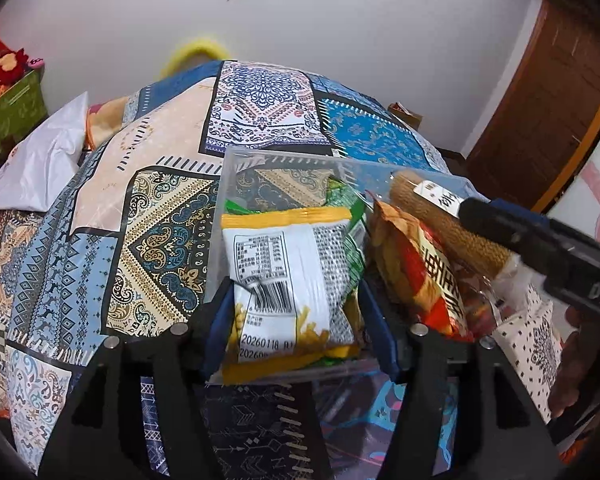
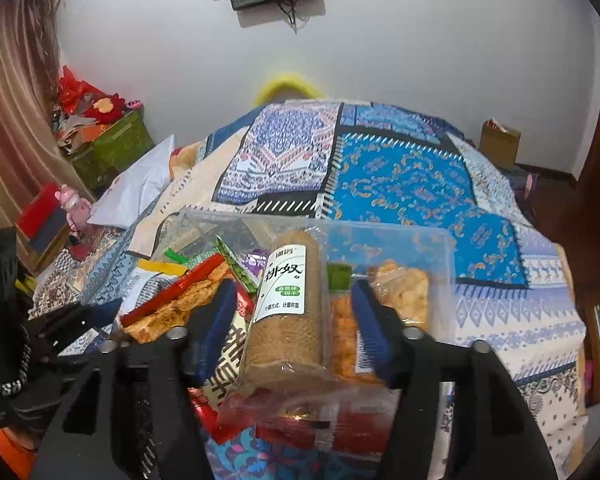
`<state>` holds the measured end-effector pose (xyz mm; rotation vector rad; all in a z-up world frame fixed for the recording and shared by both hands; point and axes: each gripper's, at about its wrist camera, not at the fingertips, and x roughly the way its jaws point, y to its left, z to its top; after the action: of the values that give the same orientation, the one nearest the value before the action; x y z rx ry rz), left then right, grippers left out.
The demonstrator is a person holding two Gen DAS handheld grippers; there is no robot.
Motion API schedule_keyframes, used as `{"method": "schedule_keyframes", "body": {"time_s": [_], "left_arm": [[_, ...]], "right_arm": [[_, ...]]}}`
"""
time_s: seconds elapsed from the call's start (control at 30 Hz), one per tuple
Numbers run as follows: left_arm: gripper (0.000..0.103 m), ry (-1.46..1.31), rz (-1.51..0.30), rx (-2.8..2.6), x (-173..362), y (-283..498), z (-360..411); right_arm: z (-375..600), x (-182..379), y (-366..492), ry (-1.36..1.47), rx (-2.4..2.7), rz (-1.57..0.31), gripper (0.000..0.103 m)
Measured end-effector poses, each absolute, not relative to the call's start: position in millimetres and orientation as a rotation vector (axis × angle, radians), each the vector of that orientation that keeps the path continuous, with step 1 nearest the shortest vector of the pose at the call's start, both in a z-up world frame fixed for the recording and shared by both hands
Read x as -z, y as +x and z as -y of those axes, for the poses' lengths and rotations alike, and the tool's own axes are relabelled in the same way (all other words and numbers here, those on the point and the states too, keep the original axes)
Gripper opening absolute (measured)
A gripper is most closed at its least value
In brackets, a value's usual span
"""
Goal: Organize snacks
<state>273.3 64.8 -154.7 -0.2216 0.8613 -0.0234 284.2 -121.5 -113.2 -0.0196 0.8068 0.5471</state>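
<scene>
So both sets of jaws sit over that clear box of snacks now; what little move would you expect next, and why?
Probably both grippers lift back out. The left gripper stands open around the white-and-yellow packet, and the right gripper open around the brown biscuit roll. Both snacks already lie in the clear box, so they look delivered; more pushing seems unneeded.

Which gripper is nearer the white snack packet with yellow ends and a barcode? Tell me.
Left. The left gripper straddles the white snack packet in the clear plastic bin, jaws open. The right gripper is beside it, around the brown biscuit roll.
</scene>
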Motion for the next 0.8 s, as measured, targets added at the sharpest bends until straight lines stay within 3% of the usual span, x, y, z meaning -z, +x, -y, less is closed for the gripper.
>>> {"method": "schedule_keyframes", "body": {"time_s": [0.3, 0.8], "left_arm": [[0.061, -0.197, -0.784, -0.002, 118.1, 245.7, -68.5], [0.063, -0.099, -0.438, 0.008, -9.3, 139.7, -37.1]], "right_arm": [[138.9, 92.5, 267.8, 0.005, -0.561, -0.771, 0.062], [176.5, 8.2, 178.1, 0.020, -0.600, -0.506, 0.063]]}}
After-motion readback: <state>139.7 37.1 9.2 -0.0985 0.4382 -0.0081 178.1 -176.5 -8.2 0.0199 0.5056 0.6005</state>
